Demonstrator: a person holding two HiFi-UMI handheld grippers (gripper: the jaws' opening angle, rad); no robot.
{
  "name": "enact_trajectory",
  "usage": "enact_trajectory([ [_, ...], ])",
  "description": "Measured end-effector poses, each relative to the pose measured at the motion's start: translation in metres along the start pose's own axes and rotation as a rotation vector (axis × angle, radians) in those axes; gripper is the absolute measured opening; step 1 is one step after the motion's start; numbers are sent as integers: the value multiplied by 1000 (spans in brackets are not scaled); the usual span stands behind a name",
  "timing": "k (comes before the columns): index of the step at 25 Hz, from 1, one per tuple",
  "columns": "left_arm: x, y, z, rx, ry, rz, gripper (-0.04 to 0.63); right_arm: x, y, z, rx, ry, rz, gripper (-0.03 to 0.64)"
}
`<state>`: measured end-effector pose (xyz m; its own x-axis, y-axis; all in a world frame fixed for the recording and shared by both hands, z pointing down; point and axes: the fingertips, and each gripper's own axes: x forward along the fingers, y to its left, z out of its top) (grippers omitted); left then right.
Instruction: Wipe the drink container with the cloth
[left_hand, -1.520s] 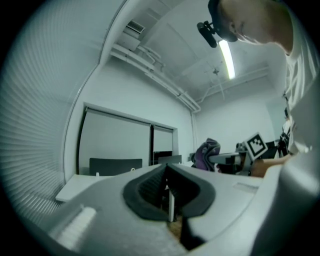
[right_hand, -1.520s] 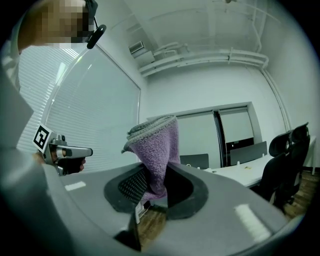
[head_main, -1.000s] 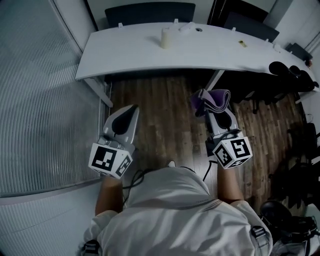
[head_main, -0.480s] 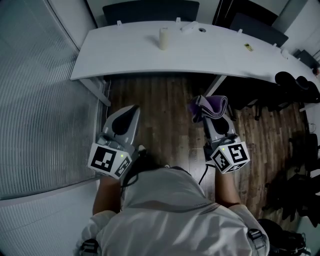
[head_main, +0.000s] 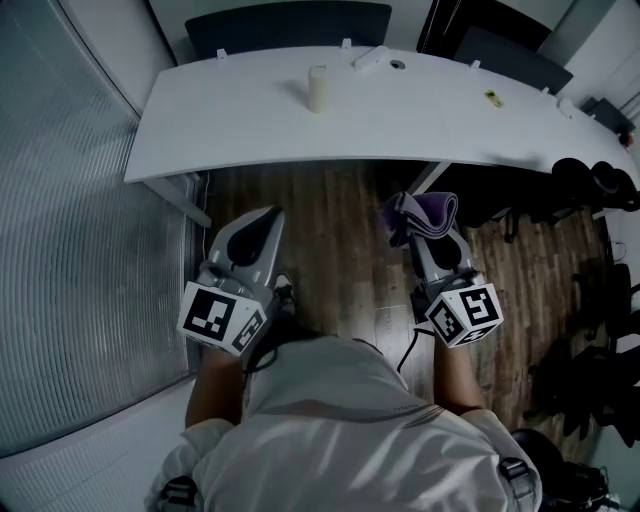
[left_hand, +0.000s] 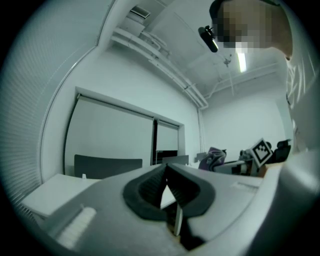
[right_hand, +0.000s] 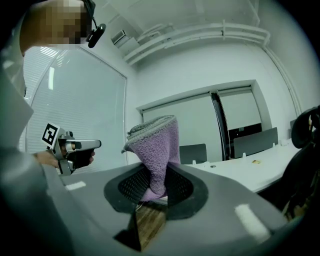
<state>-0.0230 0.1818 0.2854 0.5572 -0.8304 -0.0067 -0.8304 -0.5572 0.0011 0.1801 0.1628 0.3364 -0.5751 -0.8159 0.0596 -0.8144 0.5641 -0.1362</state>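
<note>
Right gripper (head_main: 424, 224) is clenched on the purple cloth (head_main: 428, 208), pinching its lower folds so the rest stands up as a loose bundle. The left gripper (head_main: 266, 215) has its jaws pressed together with nothing between them. Both hang over the wood floor (head_main: 340, 235), short of the white desk (head_main: 230, 120), which spans ten to two o'clock in the head view.

The drink container (head_main: 318, 88), a pale upright cylinder, stands on the desk at twelve o'clock near its far edge, well apart from both grippers. It looks light and smooth, so a wipe could tip or slide it. The left gripper would best steady it around the middle. The cloth is limp and should drape easily.

Only the head view shows the container. Only the right gripper view shows the pads biting the cloth.
</note>
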Motion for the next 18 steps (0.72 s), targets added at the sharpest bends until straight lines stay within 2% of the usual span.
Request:
enact_trajectory([
  [5, 40, 45, -5, -18, 16, -43, 5, 59, -15, 8, 4, 22, -36, 91],
  [18, 126, 211, -10, -37, 26, -142, 5, 232, -19, 21, -40, 62, -118, 90],
])
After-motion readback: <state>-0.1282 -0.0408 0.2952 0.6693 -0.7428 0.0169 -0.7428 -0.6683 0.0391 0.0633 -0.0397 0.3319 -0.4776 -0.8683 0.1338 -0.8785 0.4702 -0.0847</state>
